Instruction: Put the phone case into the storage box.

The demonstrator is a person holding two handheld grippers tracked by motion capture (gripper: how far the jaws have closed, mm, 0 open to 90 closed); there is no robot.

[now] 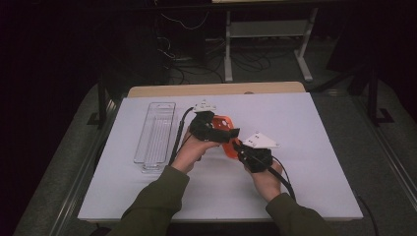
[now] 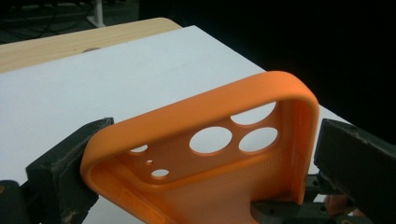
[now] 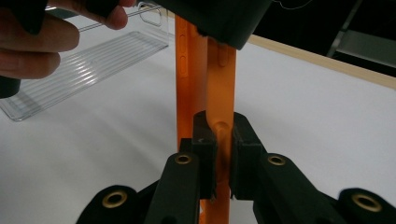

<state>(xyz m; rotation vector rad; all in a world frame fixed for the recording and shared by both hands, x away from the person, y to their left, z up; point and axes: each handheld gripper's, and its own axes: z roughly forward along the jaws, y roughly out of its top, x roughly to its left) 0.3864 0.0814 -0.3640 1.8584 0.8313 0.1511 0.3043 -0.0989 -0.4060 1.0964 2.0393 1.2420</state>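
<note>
An orange phone case (image 1: 224, 122) with round camera holes is held off the white tabletop (image 1: 310, 147) between both grippers. My left gripper (image 1: 227, 132) spans the case (image 2: 210, 140) across its width near the camera end. One black pad (image 2: 70, 163) presses the left rim and the other pad (image 2: 355, 158) the right rim. My right gripper (image 1: 238, 146) comes from the near right. It is shut on a side wall of the case (image 3: 219, 93), which stands edge-on and upright between its pads (image 3: 204, 149).
A clear ribbed plastic tray (image 1: 155, 133) lies lengthwise at the left of the table, also seen behind the left hand (image 3: 32, 44) as the tray (image 3: 88, 70). A bare wooden strip (image 1: 216, 90) runs along the far edge. Cables and table legs stand on the dark floor beyond.
</note>
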